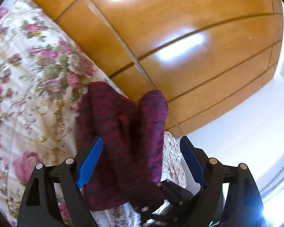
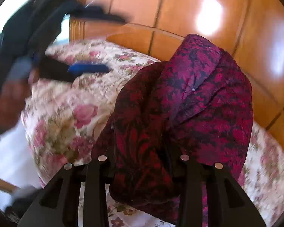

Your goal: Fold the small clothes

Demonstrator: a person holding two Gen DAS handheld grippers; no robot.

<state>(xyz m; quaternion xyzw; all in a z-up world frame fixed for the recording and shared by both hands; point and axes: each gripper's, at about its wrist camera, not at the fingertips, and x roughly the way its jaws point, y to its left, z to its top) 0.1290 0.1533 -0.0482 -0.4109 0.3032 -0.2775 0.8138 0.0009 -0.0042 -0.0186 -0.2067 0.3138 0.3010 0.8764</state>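
A small magenta-and-dark patterned garment (image 1: 123, 132) hangs bunched over the floral bedspread (image 1: 28, 75). In the left wrist view my left gripper (image 1: 142, 147) is open, its blue fingers (image 1: 90, 160) spread on either side of the cloth without pinching it. My right gripper shows below the cloth in that view (image 1: 168, 194). In the right wrist view the garment (image 2: 189, 113) drapes over my right gripper (image 2: 143, 162) and hides its fingertips; the cloth is lifted, so the gripper is shut on it. The left gripper (image 2: 89, 69) appears blurred at the left, above the bed.
A glossy wooden wardrobe (image 1: 179, 37) stands right behind the bed (image 2: 66, 113). A white wall and bright window light (image 1: 255, 141) lie to the right in the left wrist view. The person's dark-sleeved arm (image 2: 28, 28) is at upper left.
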